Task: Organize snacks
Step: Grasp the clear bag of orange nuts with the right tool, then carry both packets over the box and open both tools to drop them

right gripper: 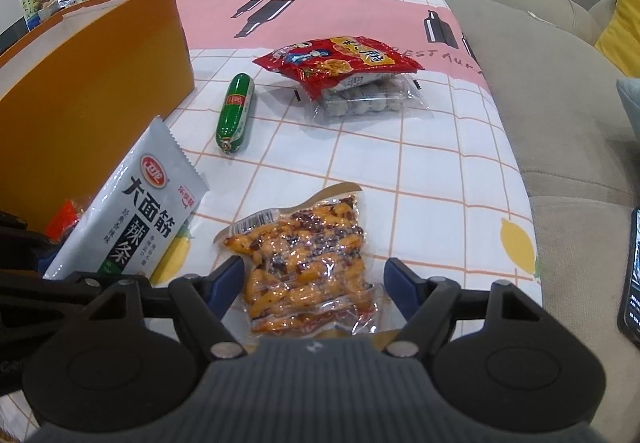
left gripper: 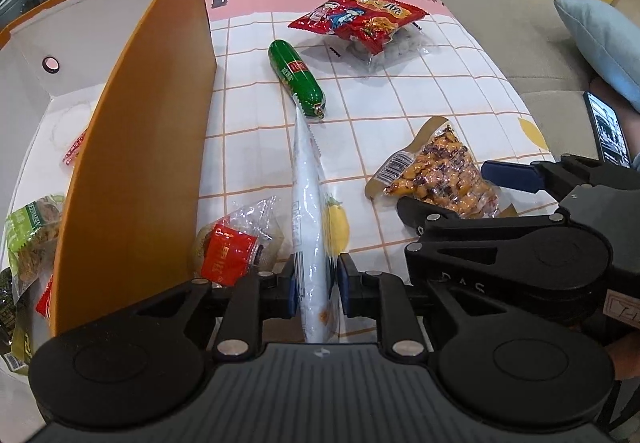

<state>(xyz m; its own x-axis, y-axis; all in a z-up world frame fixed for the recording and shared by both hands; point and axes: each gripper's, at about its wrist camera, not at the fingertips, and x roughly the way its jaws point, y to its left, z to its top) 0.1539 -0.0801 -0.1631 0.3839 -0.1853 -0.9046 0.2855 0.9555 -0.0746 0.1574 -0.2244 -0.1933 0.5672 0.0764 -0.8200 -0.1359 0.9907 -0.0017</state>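
Observation:
My left gripper (left gripper: 318, 289) is shut on a long white snack packet (left gripper: 308, 211), held edge-on and tilted up off the table; its printed face (right gripper: 128, 211) shows in the right wrist view. My right gripper (right gripper: 316, 279) is open, low over the table, its blue pads apart on either side of a clear packet of orange and dark snacks (right gripper: 304, 263). The same gripper (left gripper: 460, 195) straddles that packet (left gripper: 436, 175) in the left wrist view. An orange box (left gripper: 132, 123) (right gripper: 92, 83) with a white inside stands at the left, holding several snack packs.
A green sausage (left gripper: 298, 79) (right gripper: 236, 111) lies mid-table. A red bag (left gripper: 360, 19) (right gripper: 340, 63) rests on a clear bag of pale balls (right gripper: 368, 99). A small red-labelled packet (left gripper: 232, 251) lies by the box. A phone (right gripper: 632, 275) and a beige sofa (right gripper: 560, 123) border the table's right edge.

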